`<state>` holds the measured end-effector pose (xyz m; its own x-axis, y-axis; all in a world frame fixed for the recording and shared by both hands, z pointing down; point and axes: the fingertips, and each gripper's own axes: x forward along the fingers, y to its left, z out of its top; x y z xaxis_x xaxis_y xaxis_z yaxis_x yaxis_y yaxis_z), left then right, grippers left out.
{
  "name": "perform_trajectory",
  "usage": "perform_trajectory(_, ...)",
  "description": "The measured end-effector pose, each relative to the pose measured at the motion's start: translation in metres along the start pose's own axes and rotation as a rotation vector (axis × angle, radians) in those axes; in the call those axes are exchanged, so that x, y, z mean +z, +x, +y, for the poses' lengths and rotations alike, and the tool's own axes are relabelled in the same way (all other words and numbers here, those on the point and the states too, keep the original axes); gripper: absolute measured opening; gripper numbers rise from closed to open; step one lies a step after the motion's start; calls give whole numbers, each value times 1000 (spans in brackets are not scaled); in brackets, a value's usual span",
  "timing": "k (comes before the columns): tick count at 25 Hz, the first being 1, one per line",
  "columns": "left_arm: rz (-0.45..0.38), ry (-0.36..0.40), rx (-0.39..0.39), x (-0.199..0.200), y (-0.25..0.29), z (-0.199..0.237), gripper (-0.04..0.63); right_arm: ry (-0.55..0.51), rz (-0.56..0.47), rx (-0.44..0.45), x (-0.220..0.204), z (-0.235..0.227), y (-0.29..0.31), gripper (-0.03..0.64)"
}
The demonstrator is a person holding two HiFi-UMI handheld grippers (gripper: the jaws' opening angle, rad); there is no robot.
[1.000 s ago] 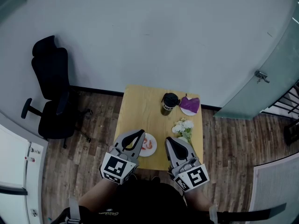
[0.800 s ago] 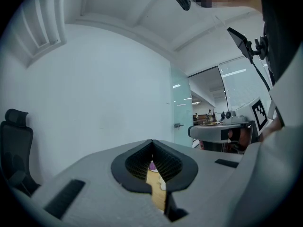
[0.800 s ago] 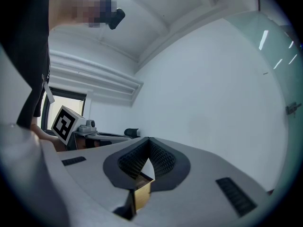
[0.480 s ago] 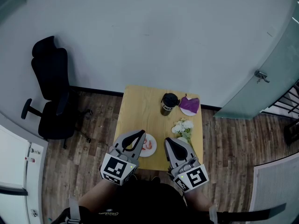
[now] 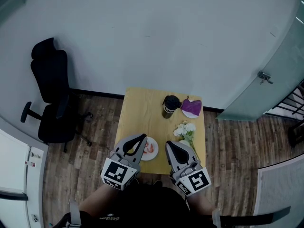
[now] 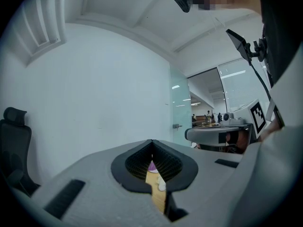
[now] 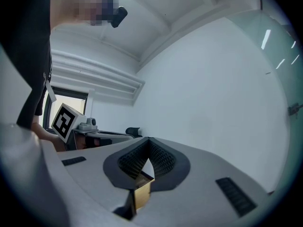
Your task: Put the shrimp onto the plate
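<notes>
In the head view a small white plate [image 5: 152, 154] lies near the front edge of a small wooden table [image 5: 142, 110], with an orange-pink shrimp [image 5: 149, 147] on it. My left gripper [image 5: 141, 139] hovers at the plate's left side, its jaws closed tip to tip with nothing in them. My right gripper [image 5: 169, 145] hangs just right of the plate, also shut and empty. In both gripper views the jaws [image 6: 152, 145] [image 7: 147, 150] meet at the tips, and only a sliver of table shows through.
At the table's back stand a dark cup [image 5: 170, 105] and a white dish with purple cloth [image 5: 192, 107]. White flowers [image 5: 185, 130] lie right of centre. A black office chair [image 5: 50, 91] is on the wooden floor at left. A glass door [image 5: 266, 75] is at right.
Both grippers have barely moved; the view has shifted very slightly. The shrimp stays on the plate.
</notes>
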<state>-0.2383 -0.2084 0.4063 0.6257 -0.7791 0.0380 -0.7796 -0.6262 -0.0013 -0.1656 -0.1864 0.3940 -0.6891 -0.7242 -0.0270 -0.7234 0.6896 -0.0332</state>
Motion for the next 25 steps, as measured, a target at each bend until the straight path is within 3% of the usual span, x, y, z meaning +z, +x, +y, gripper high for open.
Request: perform_trajectory(25,16,8,-15,-4,0,-3,5,-30,17,-3,-3,1,1,0)
